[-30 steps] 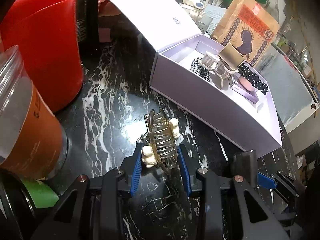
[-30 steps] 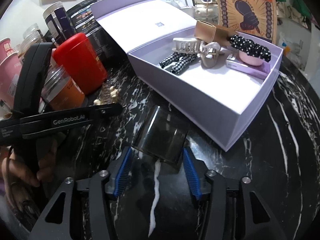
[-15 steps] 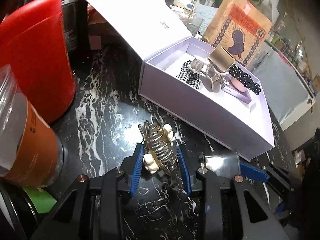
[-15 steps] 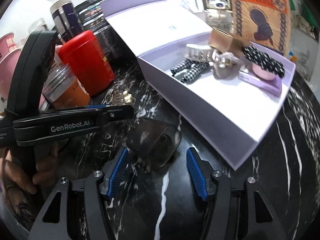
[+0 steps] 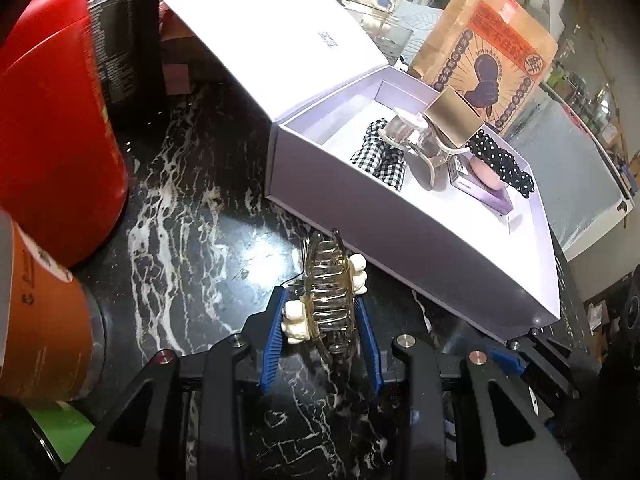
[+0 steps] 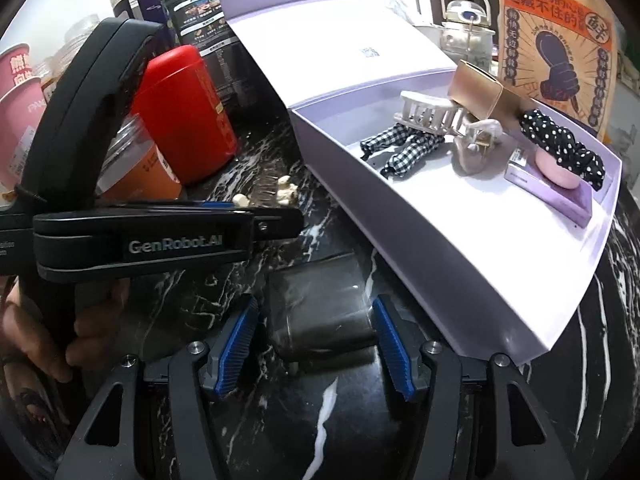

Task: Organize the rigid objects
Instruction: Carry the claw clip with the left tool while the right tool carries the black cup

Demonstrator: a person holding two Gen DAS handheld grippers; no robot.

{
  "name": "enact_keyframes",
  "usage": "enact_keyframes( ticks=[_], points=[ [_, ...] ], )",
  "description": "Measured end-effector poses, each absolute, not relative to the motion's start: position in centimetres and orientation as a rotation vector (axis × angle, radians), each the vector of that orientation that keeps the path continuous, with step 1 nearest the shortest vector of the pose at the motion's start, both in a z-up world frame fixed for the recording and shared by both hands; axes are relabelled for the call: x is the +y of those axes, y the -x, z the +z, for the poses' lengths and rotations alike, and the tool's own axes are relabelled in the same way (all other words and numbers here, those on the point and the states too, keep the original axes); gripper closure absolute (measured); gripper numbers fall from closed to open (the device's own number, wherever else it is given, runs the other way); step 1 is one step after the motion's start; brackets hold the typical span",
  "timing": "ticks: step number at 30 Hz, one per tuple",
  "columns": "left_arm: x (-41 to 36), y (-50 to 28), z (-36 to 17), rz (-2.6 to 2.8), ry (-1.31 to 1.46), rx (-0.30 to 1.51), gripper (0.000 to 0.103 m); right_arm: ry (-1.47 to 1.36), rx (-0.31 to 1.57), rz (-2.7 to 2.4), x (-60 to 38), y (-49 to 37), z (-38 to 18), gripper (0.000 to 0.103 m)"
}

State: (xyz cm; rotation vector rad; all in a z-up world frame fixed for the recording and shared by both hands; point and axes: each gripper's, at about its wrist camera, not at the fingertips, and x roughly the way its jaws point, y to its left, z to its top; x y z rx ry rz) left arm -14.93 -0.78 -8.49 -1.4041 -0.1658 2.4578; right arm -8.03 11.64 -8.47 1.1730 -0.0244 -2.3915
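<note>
A clear amber hair claw clip [image 5: 330, 300] with cream bear charms sits between the fingers of my left gripper [image 5: 320, 330], which is shut on it just above the black marble table. Its charms also show in the right wrist view [image 6: 286, 194]. My right gripper [image 6: 316, 340] is open around a smoky translucent box [image 6: 320, 312] lying on the table, with gaps on both sides. The open lilac box [image 5: 400, 232] stands just beyond; it holds hair clips, checked and dotted scrunchies, a gold piece and a small purple box [image 6: 552, 196].
A red canister [image 5: 52, 120] and an orange-labelled clear jar [image 5: 36, 312] stand at the left. Dark jars and pouches [image 6: 208, 20], a glass kettle [image 6: 466, 28] and a brown snack bag [image 6: 560, 40] stand behind the box. The box lid [image 6: 340, 40] leans open at the back.
My left gripper has closed on the claw clip and lifted it toward the lilac box. My right gripper has moved forward so the smoky box, which tipped over, now lies between its fingers.
</note>
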Motion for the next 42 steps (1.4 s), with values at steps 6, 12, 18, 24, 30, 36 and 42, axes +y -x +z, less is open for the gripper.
enact_keyframes(
  ticks=[6,12,18,24,30,36,42],
  points=[
    [-0.4,14.4,-8.2,2.480,1.343,-0.173,0.070,-1.178,-0.032,-2.397,12.5,7.8,-8.5,0.053],
    [0.3,13.2,-7.8,2.488,1.334,-0.102,0.072,-1.176,-0.094,-2.378,14.4,7.0,-8.4,0.053],
    [0.6,11.5,-7.5,2.492,1.325,-0.084,0.072,-1.180,-0.128,-2.381,15.6,6.2,-8.3,0.053],
    [1.2,9.2,-6.4,2.516,1.287,-0.045,0.072,-1.175,-0.140,-2.411,16.4,4.4,-7.8,0.053],
    [2.4,7.2,-5.2,2.510,1.244,-0.006,0.072,-1.164,-0.154,-2.469,17.7,2.6,-6.8,0.053],
    [4.0,5.5,-4.3,2.487,1.214,0.033,0.072,-1.155,-0.159,-2.526,19.2,0.7,-5.8,0.053],
    [5.6,3.6,-3.5,2.460,1.178,0.061,0.072,-1.147,-0.157,-2.583,20.5,-1.1,-5.0,0.053]
  ],
)
